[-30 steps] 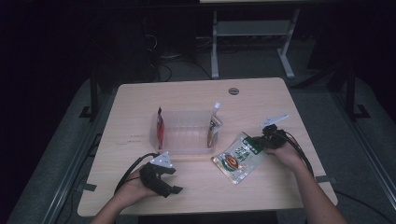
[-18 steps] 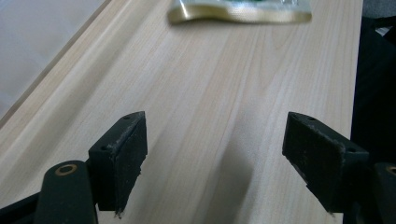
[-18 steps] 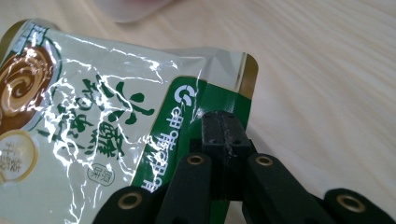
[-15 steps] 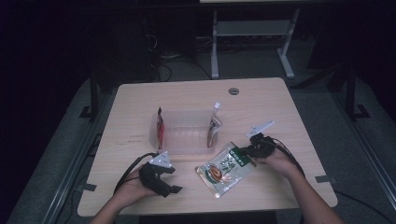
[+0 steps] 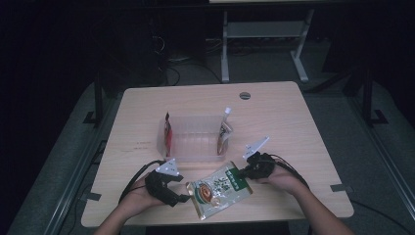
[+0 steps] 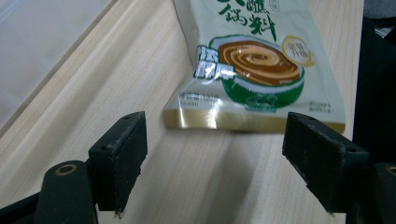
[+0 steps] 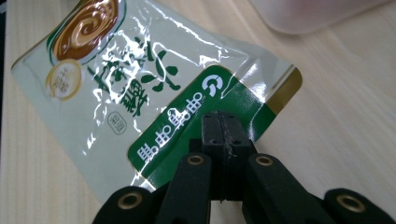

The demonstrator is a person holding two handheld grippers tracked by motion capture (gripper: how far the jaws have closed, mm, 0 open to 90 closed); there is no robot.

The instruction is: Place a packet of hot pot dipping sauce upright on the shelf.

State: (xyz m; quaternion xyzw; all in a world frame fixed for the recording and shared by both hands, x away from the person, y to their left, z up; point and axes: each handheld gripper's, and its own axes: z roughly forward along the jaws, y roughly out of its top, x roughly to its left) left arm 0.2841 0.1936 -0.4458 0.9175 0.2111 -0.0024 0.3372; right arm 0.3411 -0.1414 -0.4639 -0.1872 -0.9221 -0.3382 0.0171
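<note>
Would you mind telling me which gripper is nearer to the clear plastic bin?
Right. The right gripper sits just off the clear plastic bin's near right corner; the left gripper is farther toward the table's front edge.

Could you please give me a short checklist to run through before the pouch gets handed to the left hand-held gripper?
1. Right hand-held gripper shut on the green sauce pouch, at its green top band: ok.
2. Left hand-held gripper open, jaws wide apart: ok.
3. Pouch's gold bottom edge between the left jaws: not ok, it lies just ahead of them.
4. Pouch lifted off the table: cannot tell.
5. Free space in the clear bin, between its two pouches: ok.
</note>
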